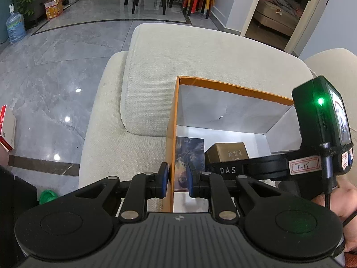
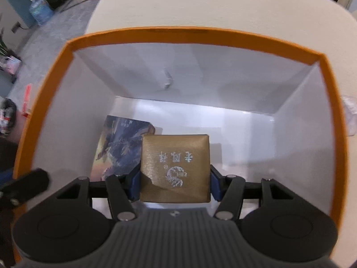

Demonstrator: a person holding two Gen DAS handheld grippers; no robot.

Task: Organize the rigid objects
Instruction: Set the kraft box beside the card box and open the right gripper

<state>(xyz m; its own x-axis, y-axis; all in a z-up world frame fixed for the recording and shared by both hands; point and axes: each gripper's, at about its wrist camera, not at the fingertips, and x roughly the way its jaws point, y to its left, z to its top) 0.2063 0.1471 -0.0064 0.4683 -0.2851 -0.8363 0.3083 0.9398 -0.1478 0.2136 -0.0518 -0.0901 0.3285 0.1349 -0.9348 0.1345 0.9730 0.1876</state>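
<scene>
While the right hand-held gripper [image 2: 175,184] squeezes a shiny gold square box [image 2: 175,167], the left hand-held gripper [image 1: 176,179] pinches the orange cardboard box's [image 1: 173,134] thin wall.

The right gripper [image 2: 175,182] is clamped on a gold box [image 2: 175,167], both blue pads against its sides; the box sits inside an orange-rimmed carton [image 2: 189,33]; an illustrated flat box [image 2: 120,147] lies on the carton floor, just left.

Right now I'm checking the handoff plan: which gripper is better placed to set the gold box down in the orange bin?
Right. The right gripper already clamps the gold box inside the orange bin; the left gripper merely straddles its wall.
</scene>
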